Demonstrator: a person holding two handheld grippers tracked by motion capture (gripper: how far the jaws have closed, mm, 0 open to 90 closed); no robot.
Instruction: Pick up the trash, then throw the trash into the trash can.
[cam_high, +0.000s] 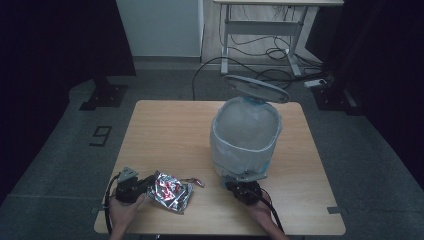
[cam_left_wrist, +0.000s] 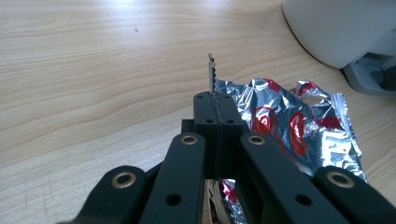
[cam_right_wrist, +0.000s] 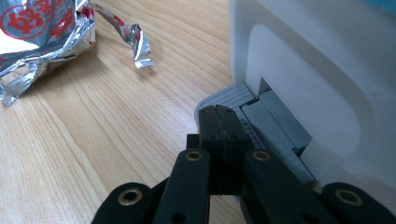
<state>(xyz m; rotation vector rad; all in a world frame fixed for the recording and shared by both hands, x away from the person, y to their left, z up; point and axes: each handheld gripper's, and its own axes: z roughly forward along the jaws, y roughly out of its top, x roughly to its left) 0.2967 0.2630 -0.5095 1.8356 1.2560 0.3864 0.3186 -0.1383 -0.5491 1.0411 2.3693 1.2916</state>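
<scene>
So the foil wrapper (cam_high: 170, 190) is sitting at the near left of the table (cam_high: 165, 130), crumpled, silver with red print. Its long side runs roughly left to right with a slant, the left end a bit farther from you and the right end nearer the front edge. A thin torn strip (cam_high: 196, 182) pokes off its far right corner toward the bin.

Your left tongs (cam_high: 148, 182) have the wrapper by its left edge. In the left gripper view the jaws are pressed fully together with a sliver of foil edge sticking up out of the tips (cam_left_wrist: 212, 74), and the rest of the wrapper spreads out to the right behind them. So you're clamped on it, right at the rim of the foil, not deep in.

Your right tongs (cam_high: 239, 186) are closed all the way too, with nothing between them. They're sitting on the grey foot pedal (cam_right_wrist: 243, 100) at the near base of the white bin (cam_high: 245, 135), tips touching it.

The bin is at the right middle of the table, lined with a pale bag, and its lid (cam_high: 256, 88) is tipped up at the far side.
</scene>
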